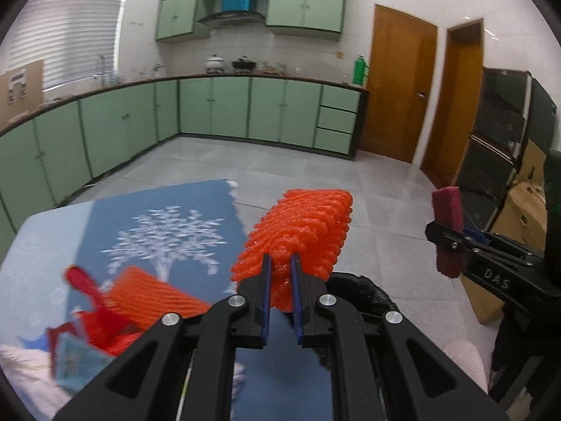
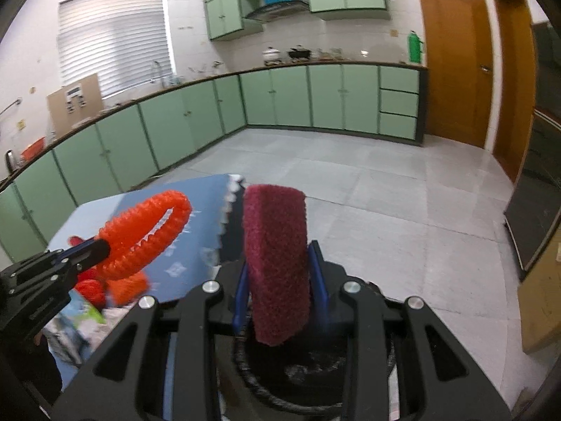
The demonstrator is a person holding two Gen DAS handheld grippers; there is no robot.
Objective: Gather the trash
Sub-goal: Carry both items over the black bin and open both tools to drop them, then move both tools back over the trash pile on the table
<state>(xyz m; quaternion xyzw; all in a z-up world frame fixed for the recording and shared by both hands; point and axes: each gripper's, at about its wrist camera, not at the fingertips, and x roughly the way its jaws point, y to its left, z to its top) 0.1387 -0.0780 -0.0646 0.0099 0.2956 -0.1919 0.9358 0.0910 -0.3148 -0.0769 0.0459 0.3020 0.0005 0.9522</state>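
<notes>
My left gripper (image 1: pixel 280 259) is shut on an orange foam fruit net (image 1: pixel 301 231), held up past the edge of the blue table cloth (image 1: pixel 164 231). The same net (image 2: pixel 147 231) shows as a ring at the left of the right wrist view, pinched by the left gripper (image 2: pixel 100 247). My right gripper (image 2: pixel 280 263) is shut on a dark red scouring pad (image 2: pixel 277 259), which stands upright between the blue pads. That pad (image 1: pixel 447 224) appears at the right of the left wrist view. Under both grippers lies the black rim of a trash bin (image 2: pixel 266 386).
More trash lies on the table: a second orange net (image 1: pixel 154 294), red scraps (image 1: pixel 84 284) and a blue packet (image 1: pixel 77 361). Green cabinets (image 1: pixel 210 108) line the far walls across a grey tiled floor. Brown doors (image 1: pixel 396 80) and black shelving (image 1: pixel 498 147) stand at the right.
</notes>
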